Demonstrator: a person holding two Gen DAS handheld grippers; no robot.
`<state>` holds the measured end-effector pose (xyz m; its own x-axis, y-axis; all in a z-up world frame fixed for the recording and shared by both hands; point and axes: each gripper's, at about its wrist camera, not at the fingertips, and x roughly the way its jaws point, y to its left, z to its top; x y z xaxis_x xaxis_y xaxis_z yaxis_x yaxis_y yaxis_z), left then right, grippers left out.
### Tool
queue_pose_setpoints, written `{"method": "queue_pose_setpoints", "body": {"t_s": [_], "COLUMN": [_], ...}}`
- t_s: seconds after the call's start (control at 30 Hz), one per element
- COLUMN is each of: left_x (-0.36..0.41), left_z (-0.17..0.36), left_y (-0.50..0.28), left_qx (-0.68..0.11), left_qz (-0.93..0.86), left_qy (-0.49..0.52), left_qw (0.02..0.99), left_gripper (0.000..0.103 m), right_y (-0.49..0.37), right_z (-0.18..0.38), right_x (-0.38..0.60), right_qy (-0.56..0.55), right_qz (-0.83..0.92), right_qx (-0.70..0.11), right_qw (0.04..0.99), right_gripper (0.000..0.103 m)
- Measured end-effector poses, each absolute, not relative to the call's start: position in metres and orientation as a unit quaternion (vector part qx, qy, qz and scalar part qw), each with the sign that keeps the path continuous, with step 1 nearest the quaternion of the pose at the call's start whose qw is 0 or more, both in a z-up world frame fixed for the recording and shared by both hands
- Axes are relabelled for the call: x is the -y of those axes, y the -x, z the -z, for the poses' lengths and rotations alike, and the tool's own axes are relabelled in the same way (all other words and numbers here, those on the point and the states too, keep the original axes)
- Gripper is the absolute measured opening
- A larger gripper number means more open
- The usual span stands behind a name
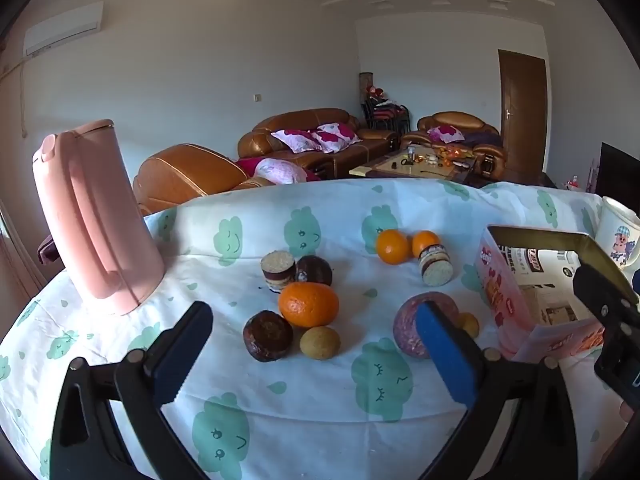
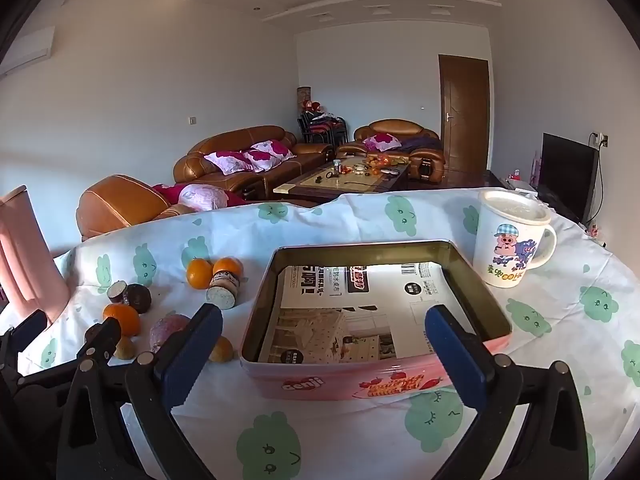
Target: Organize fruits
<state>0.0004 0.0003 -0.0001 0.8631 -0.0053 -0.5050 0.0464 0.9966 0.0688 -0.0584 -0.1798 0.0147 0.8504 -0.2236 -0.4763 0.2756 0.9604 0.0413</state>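
Right wrist: tin [image 2: 340, 380] seemingly long side leftward-rightward.

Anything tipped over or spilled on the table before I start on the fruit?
One small jar lies on its side beside the two oranges, and dark crumbs dot the cloth by the other jar. Nothing else looks off.

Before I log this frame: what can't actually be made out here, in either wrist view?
- Small yellow fruit: left wrist view, mostly behind the purple fruit and a gripper finger.
- Mug: left wrist view, cut off by the picture edge.
- Pink jug: right wrist view, cut by the left edge.
- Items on the far coffee table: too small to identify.
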Motion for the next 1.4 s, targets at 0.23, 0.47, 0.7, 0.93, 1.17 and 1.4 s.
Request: {"method": "queue_pose_setpoints", "body": {"t_s": [0.23, 0.47, 0.7, 0.93, 1.17, 1.4], "left_x": [-0.003, -0.001, 0.000, 0.002, 0.004, 0.005], "left_z": [-0.001, 0.001, 0.001, 0.001, 0.002, 0.002], "left_y": [0.002, 0.001, 0.002, 0.003, 0.004, 0.005], "left_qx": [-0.253, -0.257, -0.253, -0.253, -0.252, -0.252], "left_qz": [0.014, 0.013, 0.013, 0.013, 0.014, 0.014], "left_qy": [-0.039, -0.039, -0.046, -0.046, -0.048, -0.048], "left_qw": [0.966, 0.965, 0.966, 0.966, 0.966, 0.966], "left_gripper": [0.103, 0.103, 0.103, 0.103, 0.103, 0.103], "right_y": [0.056, 0.060, 0.059, 0.059, 0.061, 0.062], "right_z": [-0.013, -0.013, -0.013, -0.013, -0.014, -0.015], "right_x": [0.177, 0.179, 0.180, 0.181, 0.181, 0.181], "right_qy": [-0.048, -0.057, -0.056, -0.056, -0.055, -0.053], "right_qz": [0.131, 0.120, 0.127, 0.131, 0.131, 0.133], "right_qx": [-0.252, -0.248, -0.250, -0.248, -0.242, -0.241], "right_qw": [0.958, 0.960, 0.958, 0.958, 0.960, 0.960], "right_gripper": [0.102, 0.102, 0.102, 0.102, 0.102, 0.102]}}
